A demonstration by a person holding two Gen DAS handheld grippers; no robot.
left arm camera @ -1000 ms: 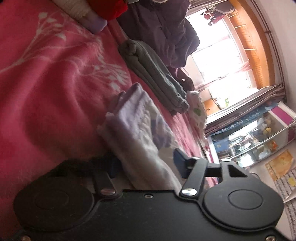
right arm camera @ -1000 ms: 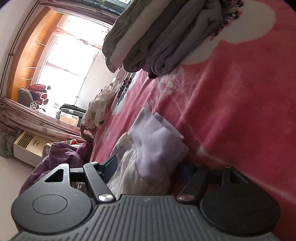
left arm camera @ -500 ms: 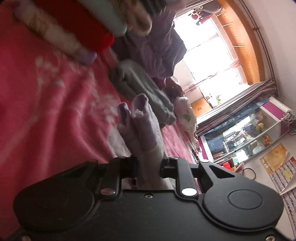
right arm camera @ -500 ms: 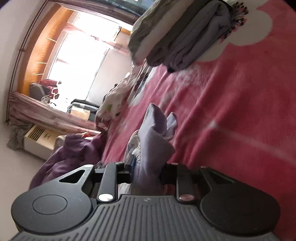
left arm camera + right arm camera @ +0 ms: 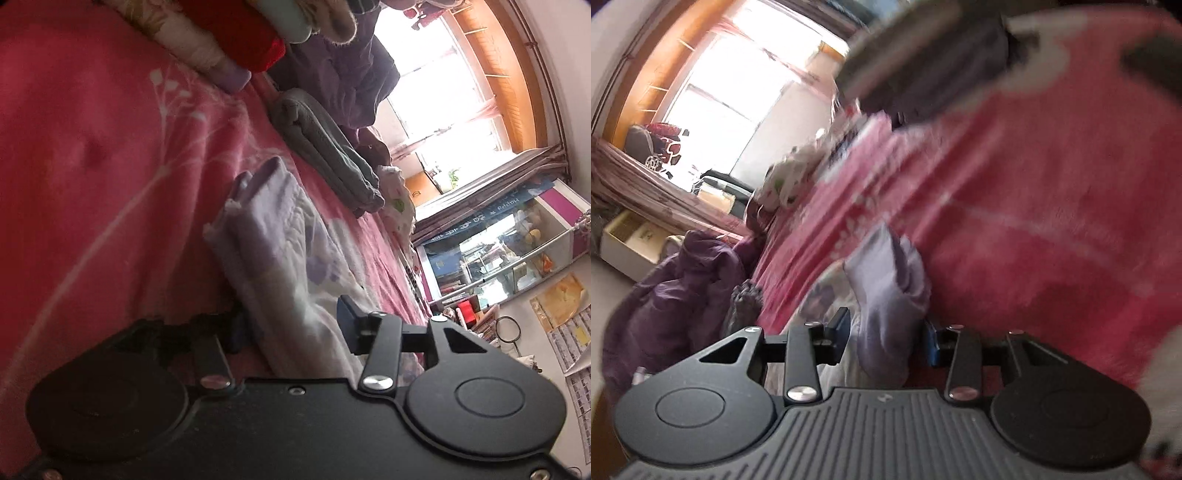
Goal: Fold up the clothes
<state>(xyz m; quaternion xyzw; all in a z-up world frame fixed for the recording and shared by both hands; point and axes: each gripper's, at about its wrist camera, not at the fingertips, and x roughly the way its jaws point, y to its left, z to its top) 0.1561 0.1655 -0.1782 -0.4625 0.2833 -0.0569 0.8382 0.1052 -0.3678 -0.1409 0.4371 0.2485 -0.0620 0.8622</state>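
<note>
Heavily smeared by motion in the right wrist view: grey folded stack at the top edge reduced to streaks, pink blanket pattern blurred, white patch at the lower right corner impossible to identify. Much of the lower half in both views blocked by the black gripper bodies. In the left wrist view, near finger sunk in shadow against the pink blanket and barely readable; pile of bedding cut off at the top edge.

Left gripper low over the bed, tilted steeply, spread wide on either side of the folded lilac garment, far finger clear of the cloth. Garment lying on the blanket, folded edges pointing away from the camera, with the folded grey clothes beyond it and a purple jacket further back by the window.

Right gripper also low and tilted, parted around the other end of the lilac garment; fingers close beside the cloth, probably not pressing it, though blur leaves that uncertain. Purple jacket heaped at the left.
</note>
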